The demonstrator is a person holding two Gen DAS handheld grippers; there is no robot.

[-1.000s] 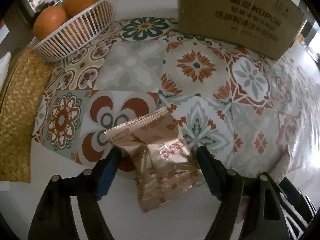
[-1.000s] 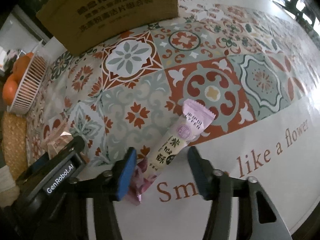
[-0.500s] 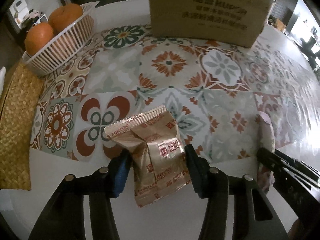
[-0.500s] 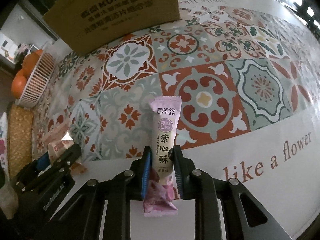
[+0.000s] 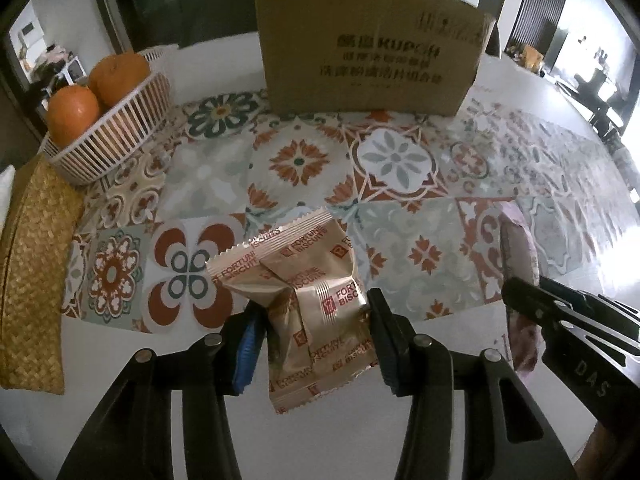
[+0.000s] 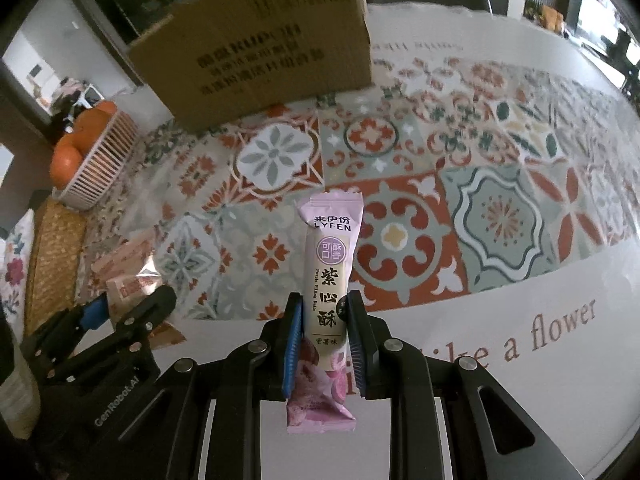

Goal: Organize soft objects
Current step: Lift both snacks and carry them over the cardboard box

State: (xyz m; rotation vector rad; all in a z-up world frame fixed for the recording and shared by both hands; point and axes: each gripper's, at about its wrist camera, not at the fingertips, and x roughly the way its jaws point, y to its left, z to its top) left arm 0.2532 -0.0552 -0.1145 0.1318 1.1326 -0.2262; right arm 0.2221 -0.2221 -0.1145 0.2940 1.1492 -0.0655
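Note:
A shiny tan fortune biscuit packet [image 5: 296, 260] sits between the fingers of my left gripper [image 5: 314, 316]. Its jaws are closing, and both pads press the crumpled wrapper, which hangs just above the table. In the right wrist view this left gripper [image 6: 132, 304] and its packet [image 6: 128, 268] show at the lower left. My right gripper [image 6: 324, 308] is shut on a slim purple snack bar [image 6: 332, 240], gripped around its middle and standing upright off the table. The left wrist view catches that purple bar [image 5: 520, 232] and the right gripper's tip [image 5: 520, 300] at its right edge.
A brown cardboard box [image 5: 368, 48] stands at the back of the patterned tablecloth [image 5: 400, 160]. A white basket [image 5: 112, 136] with oranges is at the back left. In front of it a woven straw mat [image 5: 32, 272] runs along the left edge. The tablecloth's white border carries lettering [image 6: 560, 324].
Both grippers closed, the left on the biscuit packet and the right on the purple bar. Both then rose with their packets, and the box now stands fuller in view.

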